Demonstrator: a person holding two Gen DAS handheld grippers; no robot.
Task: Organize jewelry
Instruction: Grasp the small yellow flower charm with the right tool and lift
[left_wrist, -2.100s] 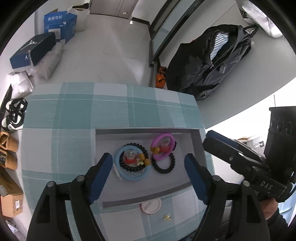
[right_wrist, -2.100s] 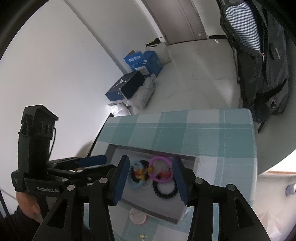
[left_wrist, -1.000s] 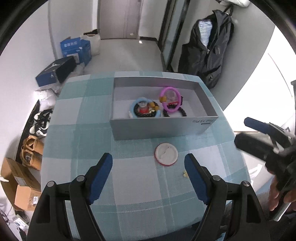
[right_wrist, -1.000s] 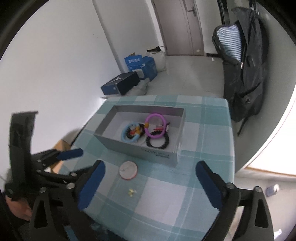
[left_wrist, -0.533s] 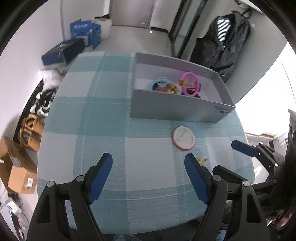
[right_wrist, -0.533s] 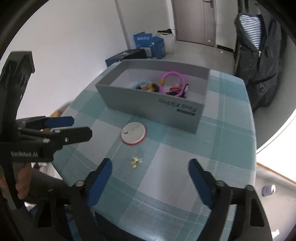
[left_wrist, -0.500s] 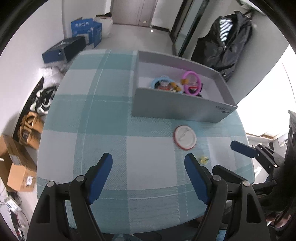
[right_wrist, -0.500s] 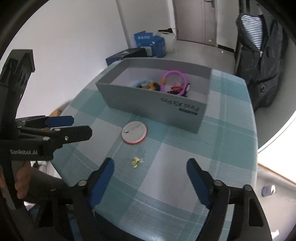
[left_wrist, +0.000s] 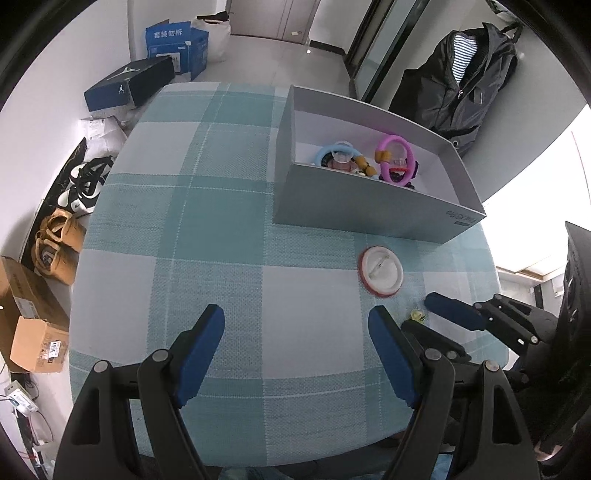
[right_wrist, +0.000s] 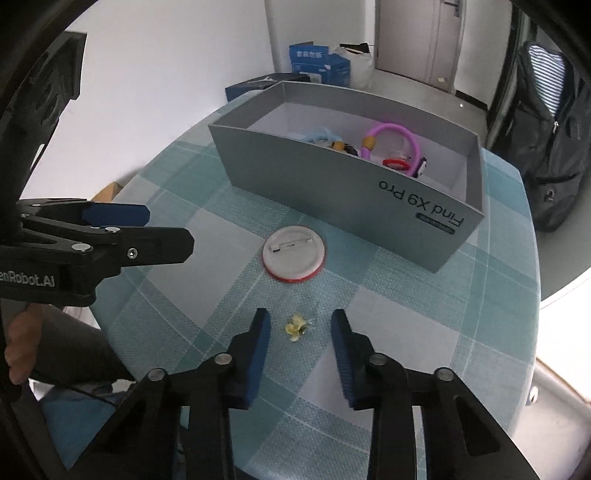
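Observation:
A small yellow flower earring (right_wrist: 296, 325) lies on the checked tablecloth, between the open fingers of my right gripper (right_wrist: 300, 325), which stands low around it without touching. It also shows in the left wrist view (left_wrist: 417, 315). A round white pin badge with a red rim (right_wrist: 294, 254) (left_wrist: 381, 272) lies face down in front of a grey box (right_wrist: 369, 192) (left_wrist: 369, 206). The box holds a pink ring (right_wrist: 393, 138) (left_wrist: 396, 157), a blue ring (left_wrist: 332, 152) and beaded bracelets. My left gripper (left_wrist: 295, 332) is open and empty above the table's near left part.
The round table (left_wrist: 221, 206) has edges close on all sides. On the floor at the left are shoes (left_wrist: 86, 179), cardboard boxes (left_wrist: 33, 325) and blue boxes (left_wrist: 173, 44). A black backpack (left_wrist: 461, 85) hangs at the back right.
Both grippers have pulled back from over the box to the table's near side. My right gripper has dropped low and narrowed around the yellow earring. The left gripper has stayed open.

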